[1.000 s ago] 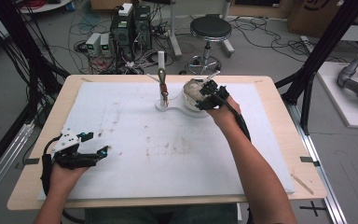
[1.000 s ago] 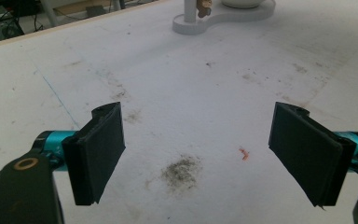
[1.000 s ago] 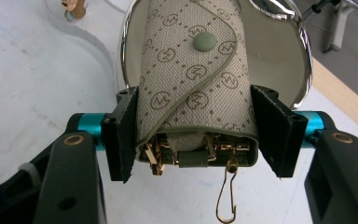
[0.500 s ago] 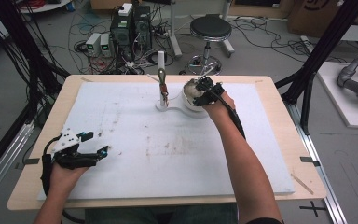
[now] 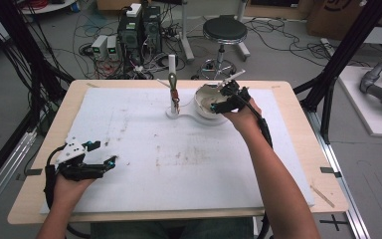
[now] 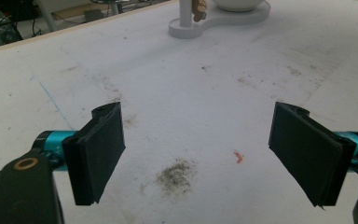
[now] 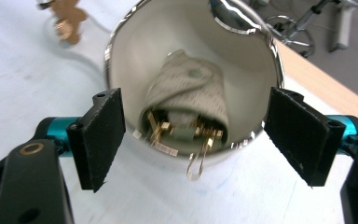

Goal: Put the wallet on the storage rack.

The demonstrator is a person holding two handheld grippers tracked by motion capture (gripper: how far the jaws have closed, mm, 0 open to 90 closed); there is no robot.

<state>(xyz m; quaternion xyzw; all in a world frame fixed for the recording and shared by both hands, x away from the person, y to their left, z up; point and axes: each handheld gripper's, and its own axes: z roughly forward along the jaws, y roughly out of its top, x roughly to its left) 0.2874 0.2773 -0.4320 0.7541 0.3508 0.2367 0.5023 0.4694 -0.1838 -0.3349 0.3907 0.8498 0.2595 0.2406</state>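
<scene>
Right gripper (image 7: 193, 140) hovering over bowl (image 7: 135, 51), jaws spread wide, gripping nothing; cloth (image 7: 191, 93) lying below, ungrasped. Left gripper (image 6: 198, 149) idling, jaws apart, empty.

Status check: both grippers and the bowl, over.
Right gripper open, fingers either side of the bowl, nothing gripped. Left gripper open, low over bare mat. Bowl holds cloth and gold hardware. Nothing in the way.

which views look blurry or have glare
Right gripper view: glare on the bowl rim's upper right, and the gold clips inside look soft. Left gripper view: the white stand far off is slightly blurred. High view: evenly lit but coarse, so the right tongs show little detail.
</scene>
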